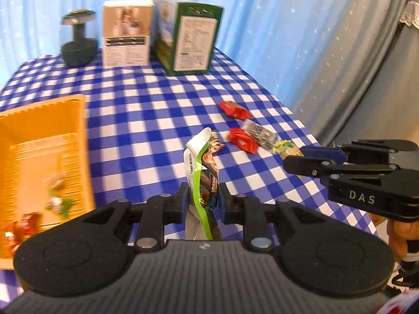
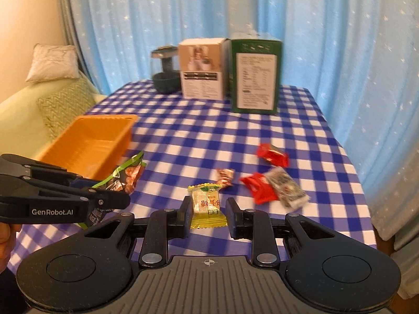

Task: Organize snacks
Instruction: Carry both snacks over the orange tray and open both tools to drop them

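My left gripper [image 1: 203, 200] is shut on a green-edged brown snack packet [image 1: 203, 172], held upright above the checked table; it also shows in the right wrist view [image 2: 123, 176] beside the orange tray [image 2: 91, 144]. My right gripper [image 2: 208, 216] is open around a yellow-green wrapped snack [image 2: 207, 205] lying on the cloth; its left finger touches the wrapper. Two red packets [image 2: 272, 154] [image 2: 258, 187], a silver packet [image 2: 286, 187] and a small brown candy [image 2: 224, 176] lie beyond. The orange tray [image 1: 39, 125] holds several wrapped sweets [image 1: 56, 198].
A white box [image 2: 203, 69], a green box [image 2: 256, 74] and a dark jar with a lid [image 2: 165, 70] stand at the table's far edge. A blue starred curtain hangs behind. A sofa with cushions [image 2: 52, 91] is to the left. The table edge [image 2: 364, 196] drops off at right.
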